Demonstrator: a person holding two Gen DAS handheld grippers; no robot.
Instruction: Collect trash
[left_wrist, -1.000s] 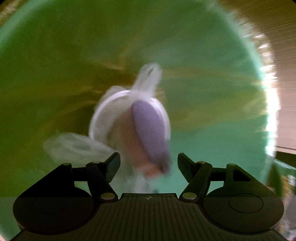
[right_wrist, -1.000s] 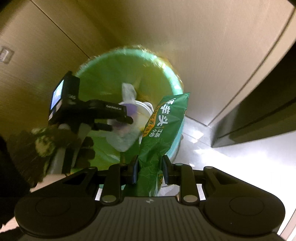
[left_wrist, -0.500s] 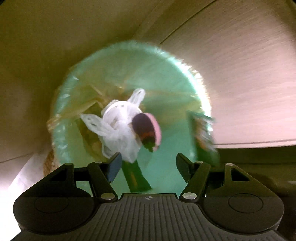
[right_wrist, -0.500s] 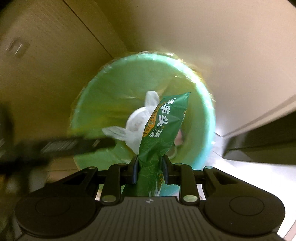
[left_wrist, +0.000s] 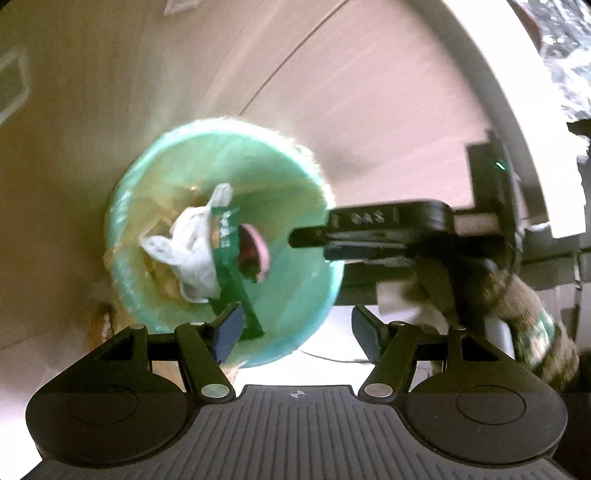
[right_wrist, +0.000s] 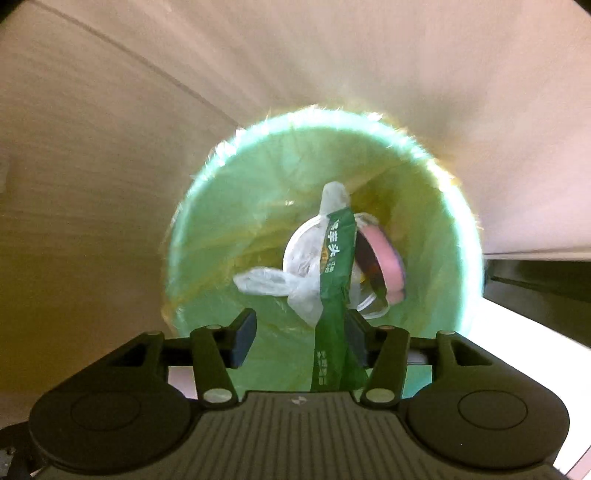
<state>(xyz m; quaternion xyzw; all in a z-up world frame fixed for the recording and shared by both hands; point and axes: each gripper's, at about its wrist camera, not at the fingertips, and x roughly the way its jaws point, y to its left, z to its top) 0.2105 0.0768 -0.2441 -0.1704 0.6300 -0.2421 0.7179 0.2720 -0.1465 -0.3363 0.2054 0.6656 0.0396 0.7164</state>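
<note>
Here, the right gripper (right_wrist: 297, 338) pointed down over the green bin (right_wrist: 221, 229), jaws opening. The green snack wrapper (right_wrist: 334, 291) stood between them, against the right-hand pad, clear of the other pad, no longer pinched, its top reaching into the bin. Left gripper (left_wrist: 295, 328) hung spread wide with nothing between its fingers, above the bin (left_wrist: 295, 280). Farther in, at the bin bottom, lay a knotted white plastic bag (right_wrist: 280, 282) and a clear cup with a pink lid (right_wrist: 384, 266), just beside the wrapper. Beyond was wood-grain panelling (right_wrist: 92, 147). A patterned sleeve (left_wrist: 532, 314) showed in the left view.
</note>
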